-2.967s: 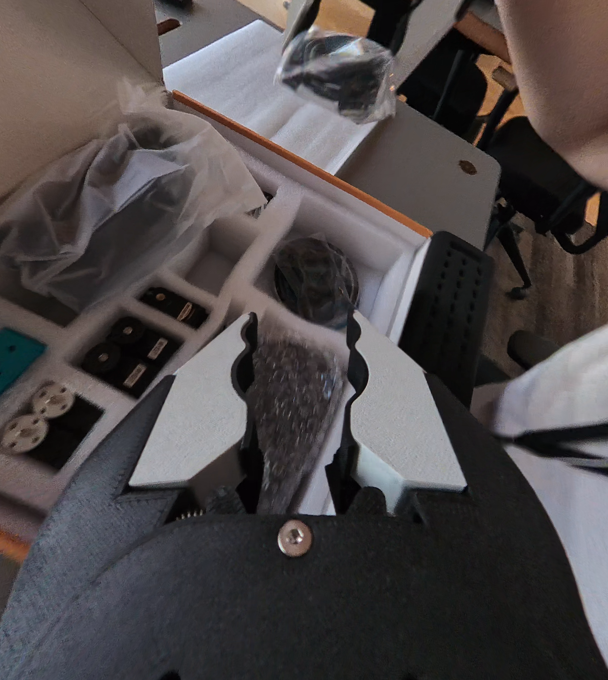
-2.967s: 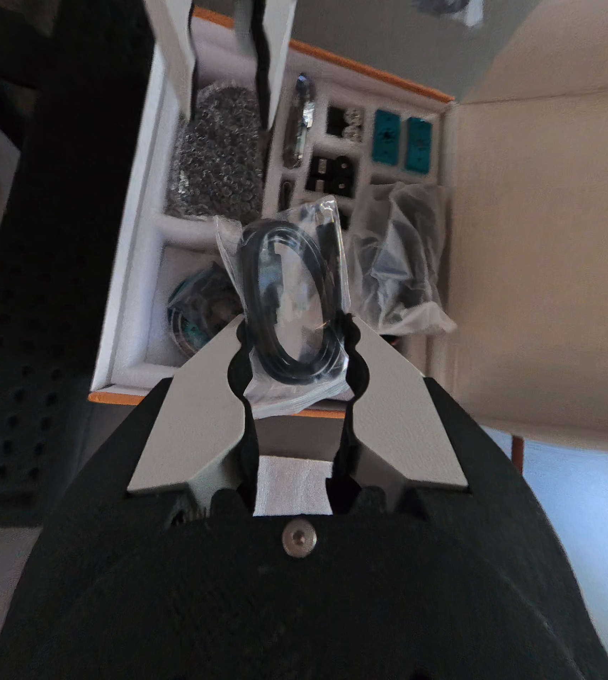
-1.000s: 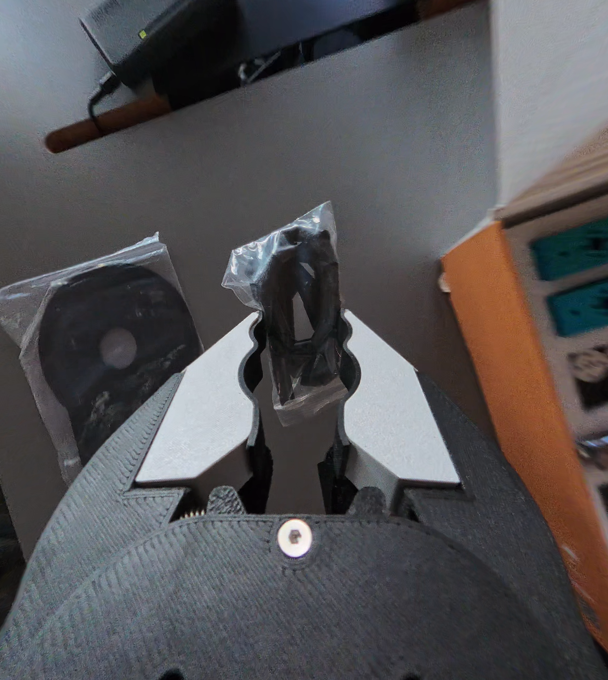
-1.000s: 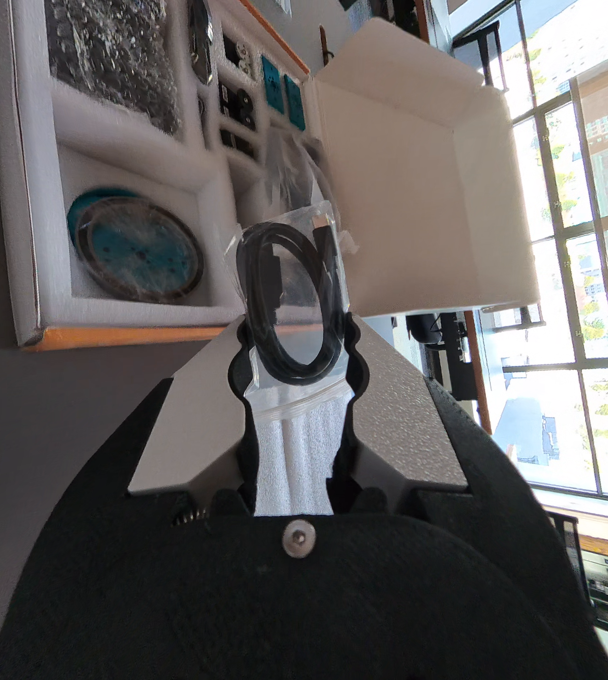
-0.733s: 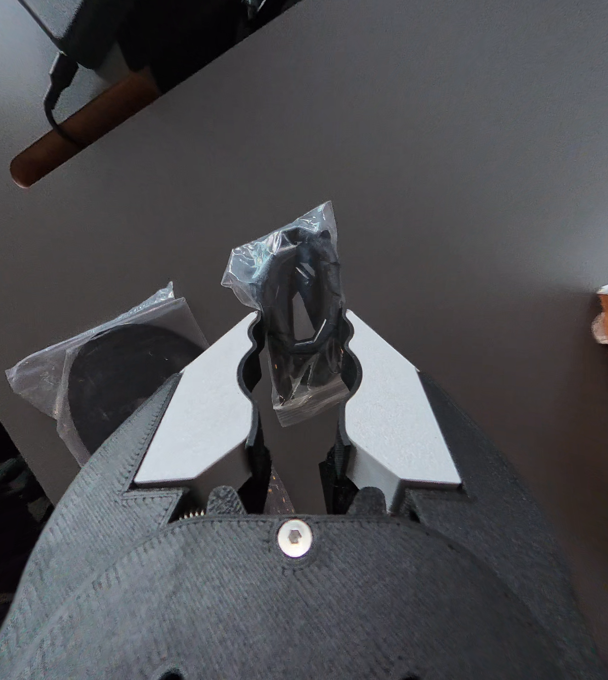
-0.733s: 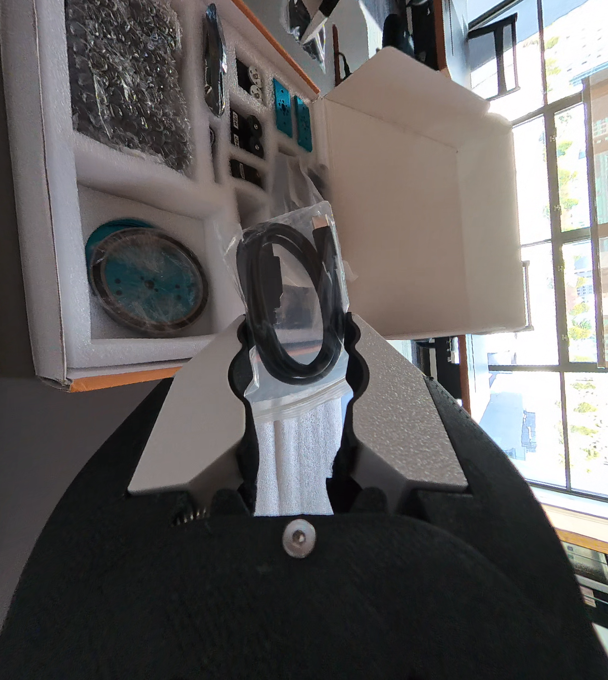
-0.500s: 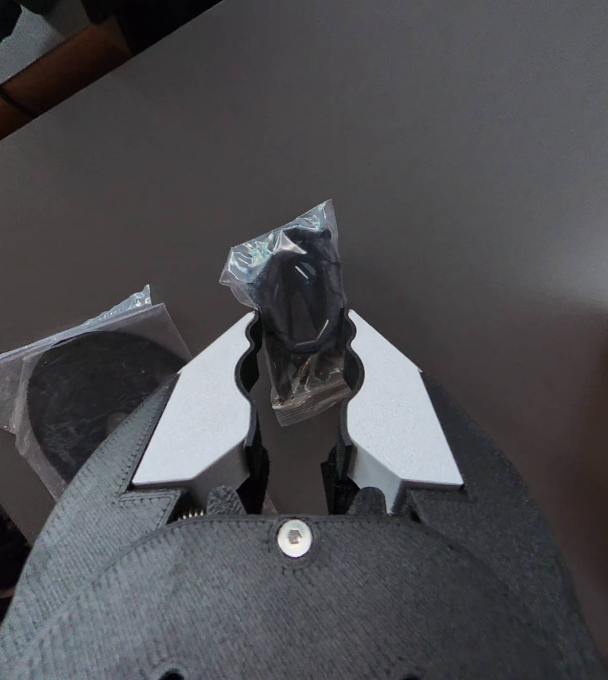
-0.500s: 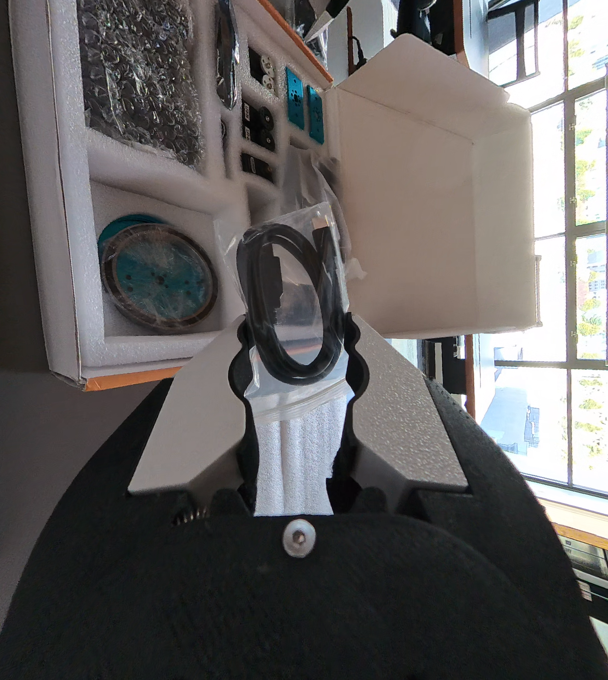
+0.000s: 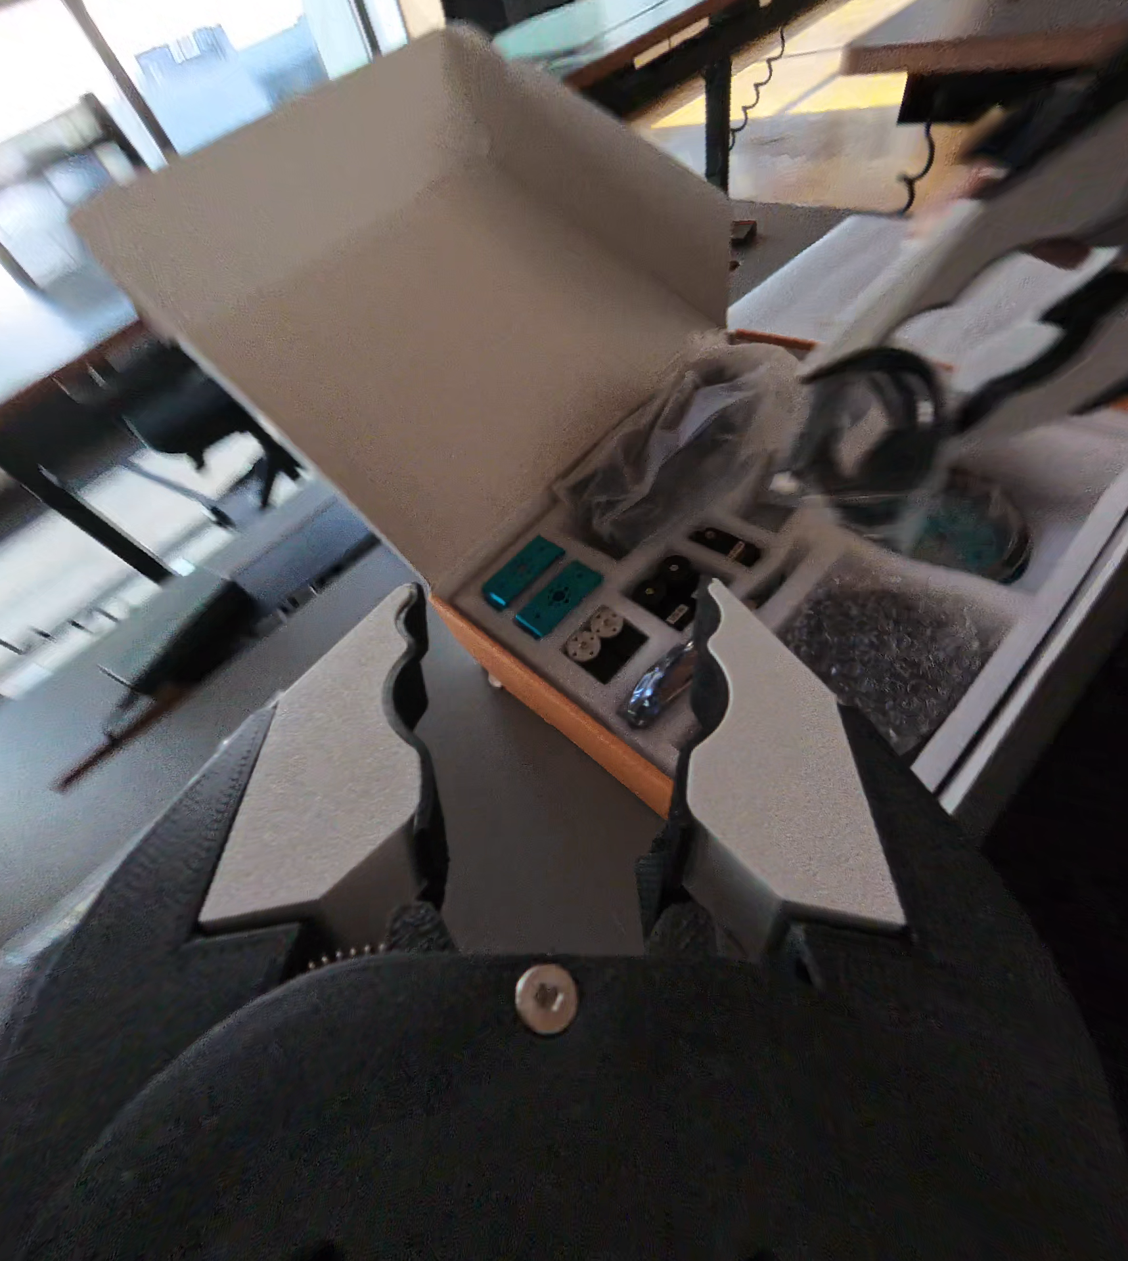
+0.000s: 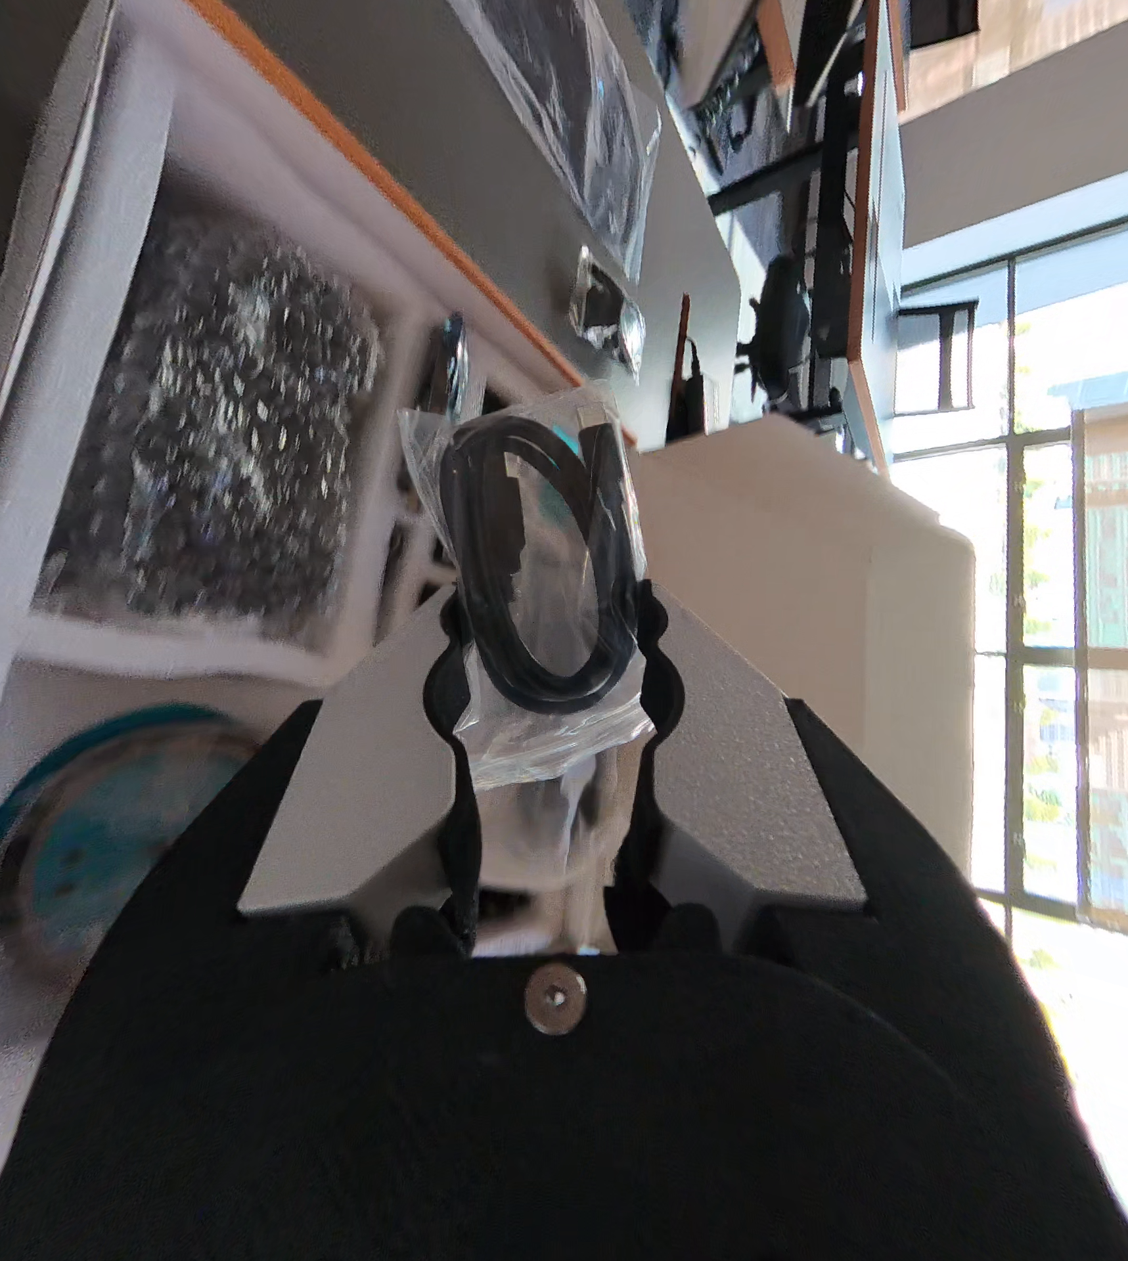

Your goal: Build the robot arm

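Note:
My left gripper [image 9: 559,593] is open and empty, above the grey table near the orange front edge of an open box [image 9: 547,703]. My right gripper [image 10: 551,600] is shut on a clear bag with a coiled black cable [image 10: 540,559] and holds it over the box's foam insert [image 10: 138,170]. In the left wrist view that cable bag [image 9: 868,423] hangs blurred above the far compartments. A small bag with a black part [image 10: 605,307] lies on the table beyond the box, beside a larger bag with a black disc [image 10: 588,102].
The foam insert holds two teal plates [image 9: 540,587], small black and white parts, a bubble-wrapped pack [image 9: 882,648], a wrapped teal disc [image 9: 970,539] and a crumpled plastic bag [image 9: 670,437]. The box lid [image 9: 411,307] stands open behind. Desks, chairs and windows lie beyond.
My left gripper has opened and let go of the small bag, then swung round to face the box. My right gripper has moved closer over the box, still holding the cable bag.

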Available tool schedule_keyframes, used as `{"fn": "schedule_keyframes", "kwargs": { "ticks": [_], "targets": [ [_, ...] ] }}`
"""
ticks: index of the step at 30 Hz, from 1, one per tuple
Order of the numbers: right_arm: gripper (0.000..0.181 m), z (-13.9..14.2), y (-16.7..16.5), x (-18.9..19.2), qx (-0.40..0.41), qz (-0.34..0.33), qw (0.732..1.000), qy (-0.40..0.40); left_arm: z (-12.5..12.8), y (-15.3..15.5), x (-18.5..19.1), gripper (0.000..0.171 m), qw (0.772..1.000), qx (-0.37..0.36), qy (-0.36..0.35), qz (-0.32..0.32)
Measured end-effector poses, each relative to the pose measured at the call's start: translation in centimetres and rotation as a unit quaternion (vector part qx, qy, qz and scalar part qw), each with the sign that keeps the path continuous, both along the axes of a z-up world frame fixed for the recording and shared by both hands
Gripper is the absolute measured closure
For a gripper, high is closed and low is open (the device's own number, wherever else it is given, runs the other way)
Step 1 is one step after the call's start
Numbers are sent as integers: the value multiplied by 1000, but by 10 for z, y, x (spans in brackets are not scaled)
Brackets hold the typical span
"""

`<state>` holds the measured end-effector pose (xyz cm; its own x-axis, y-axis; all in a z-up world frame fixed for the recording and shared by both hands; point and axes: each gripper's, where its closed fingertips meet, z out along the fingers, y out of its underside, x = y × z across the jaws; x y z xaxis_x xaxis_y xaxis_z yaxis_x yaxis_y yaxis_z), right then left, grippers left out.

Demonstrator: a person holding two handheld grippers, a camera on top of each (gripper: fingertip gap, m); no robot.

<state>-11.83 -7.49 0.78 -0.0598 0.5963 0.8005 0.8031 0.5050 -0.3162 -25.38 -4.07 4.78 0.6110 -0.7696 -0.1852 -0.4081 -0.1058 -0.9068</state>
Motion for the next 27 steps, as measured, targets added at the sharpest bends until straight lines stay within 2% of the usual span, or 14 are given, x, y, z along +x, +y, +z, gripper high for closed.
{"fn": "schedule_keyframes", "kwargs": {
  "ticks": [2, 4, 9, 11, 16, 18, 21, 24, 27],
  "targets": [
    [134, 0, 5, -29, -4, 22, 1000, 3, -1, -38, 28, 93, 994, 87, 64, -19],
    [135, 1, 6, -52, -6, 33, 999, 1, -11, -56, 46, 81, 988, 96, 121, -28],
    [134, 4, -4, -88, -8, 58, 998, -1, -27, -51, 54, 94, 967, 101, 231, -37],
    [134, 5, -7, -95, -6, 61, 998, 3, -39, -48, 50, 114, 959, 74, 270, -44],
    [132, 9, -5, -107, 36, 67, 997, 16, -47, -44, 36, 120, 963, 29, 267, -36],
    [121, 16, 5, -103, 44, 42, 997, 45, -48, -32, 11, 120, 967, 6, 253, 16],
    [123, 31, 26, -71, 55, -27, 994, 92, -64, 5, -56, 120, 964, -81, 195, 162],
    [122, 43, 46, -27, 48, -116, 980, 156, -111, 42, -98, 120, 932, -209, 125, 271],
    [121, 53, 55, 14, 48, -190, 958, 210, -156, 55, -106, 121, 900, -309, 102, 291]
  ]
}}
